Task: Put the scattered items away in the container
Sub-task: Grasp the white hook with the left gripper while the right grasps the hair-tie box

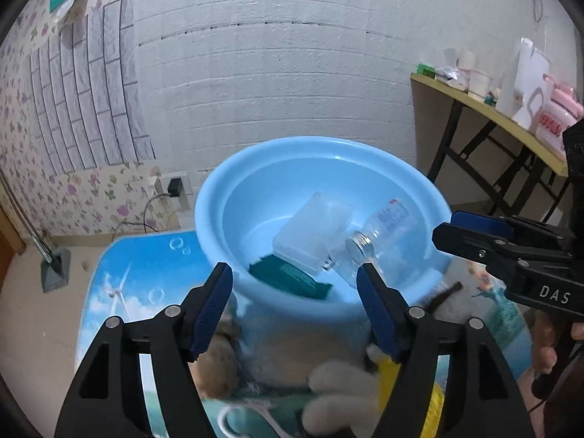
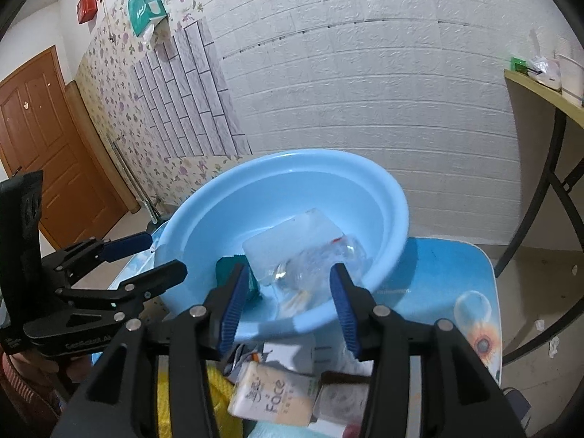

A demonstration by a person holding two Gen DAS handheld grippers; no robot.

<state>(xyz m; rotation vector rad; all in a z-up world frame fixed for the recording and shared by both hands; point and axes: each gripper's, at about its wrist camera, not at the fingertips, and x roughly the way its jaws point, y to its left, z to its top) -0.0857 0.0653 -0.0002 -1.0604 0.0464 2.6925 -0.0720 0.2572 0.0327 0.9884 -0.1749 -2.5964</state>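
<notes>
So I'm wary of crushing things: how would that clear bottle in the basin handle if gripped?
The clear bottle looks empty, so probably light. Its thin see-through wall would likely dent under firm jaws. Lying on its side in the blue basin against the translucent box, it may roll or slip if nudged.

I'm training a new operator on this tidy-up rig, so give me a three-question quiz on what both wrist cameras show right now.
1. True or false: the blue basin is empty.
2. Multiple choice: the clear plastic bottle is A) lying inside the basin, B) standing on the table, C) held by the right gripper.
3. Short answer: name one item outside the basin, near the camera in the right wrist view.

Key
1. False: it holds a translucent box, the bottle and a dark green item.
2. A. Both the right gripper and the left gripper are open, with nothing between the fingers.
3. The "Face" tissue pack.
</notes>
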